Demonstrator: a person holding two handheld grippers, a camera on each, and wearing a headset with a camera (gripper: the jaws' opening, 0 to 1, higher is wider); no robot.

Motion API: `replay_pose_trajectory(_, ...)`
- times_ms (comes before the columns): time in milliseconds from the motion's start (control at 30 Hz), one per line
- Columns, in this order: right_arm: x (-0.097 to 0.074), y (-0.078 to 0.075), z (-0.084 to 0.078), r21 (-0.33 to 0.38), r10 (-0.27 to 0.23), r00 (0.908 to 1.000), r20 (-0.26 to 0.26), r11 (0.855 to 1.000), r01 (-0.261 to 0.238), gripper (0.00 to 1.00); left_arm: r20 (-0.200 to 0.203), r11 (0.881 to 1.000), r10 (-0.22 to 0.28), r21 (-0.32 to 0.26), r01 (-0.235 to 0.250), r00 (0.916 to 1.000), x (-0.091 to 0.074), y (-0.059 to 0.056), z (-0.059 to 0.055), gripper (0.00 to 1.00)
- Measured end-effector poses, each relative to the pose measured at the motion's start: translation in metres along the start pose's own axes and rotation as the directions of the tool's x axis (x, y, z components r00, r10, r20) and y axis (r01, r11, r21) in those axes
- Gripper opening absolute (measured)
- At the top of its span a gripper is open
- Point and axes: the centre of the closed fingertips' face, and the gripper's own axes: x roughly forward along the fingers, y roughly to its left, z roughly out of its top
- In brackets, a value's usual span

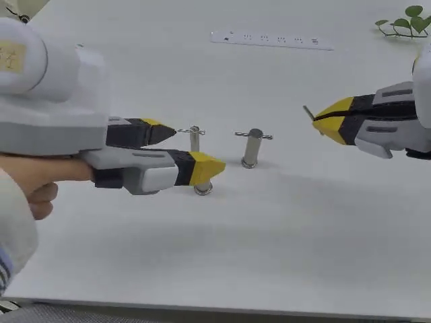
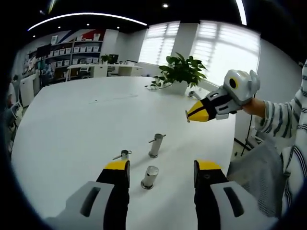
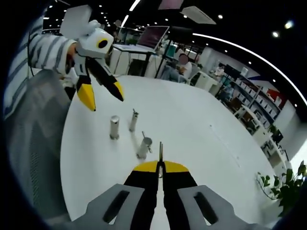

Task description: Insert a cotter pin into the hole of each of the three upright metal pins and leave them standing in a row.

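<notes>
While near three pins (image 1: 252,149), left gripper (image 2: 162,167) jaws spread, right gripper (image 1: 315,121) pinching a cotter pin (image 1: 308,112) (plant (image 1: 404,23) beyond).

A power strip (image 1: 271,40) is lying on the white table (image 1: 202,256), with a leafy plant (image 1: 406,23) sitting near the far edge.
</notes>
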Motion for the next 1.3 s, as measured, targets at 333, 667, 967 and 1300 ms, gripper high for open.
replay_pose_trajectory(333,0.002,0.029,0.003,-0.032,0.012,0.9998,0.014,0.999,-0.011,0.02,-0.012,0.996,-0.092,0.007,0.092,0.9956,0.014,-0.019,0.012,0.39)
replay_pose_trajectory(667,0.009,0.054,0.004,-0.057,0.052,0.9986,0.011,0.997,-0.051,0.02,-0.03,0.98,-0.199,-0.019,0.199,0.9795,0.025,-0.043,0.014,0.26)
replay_pose_trajectory(967,0.011,0.069,0.012,-0.068,0.087,0.9959,0.026,0.994,-0.085,0.02,-0.052,0.97,-0.237,-0.073,0.233,0.9701,0.034,-0.055,0.003,0.21)
replay_pose_trajectory(1300,0.011,0.08,0.019,-0.095,0.093,0.995,0.036,0.991,-0.09,0.02,-0.023,0.945,-0.283,-0.175,0.275,0.9588,0.038,-0.063,0.002,0.15)
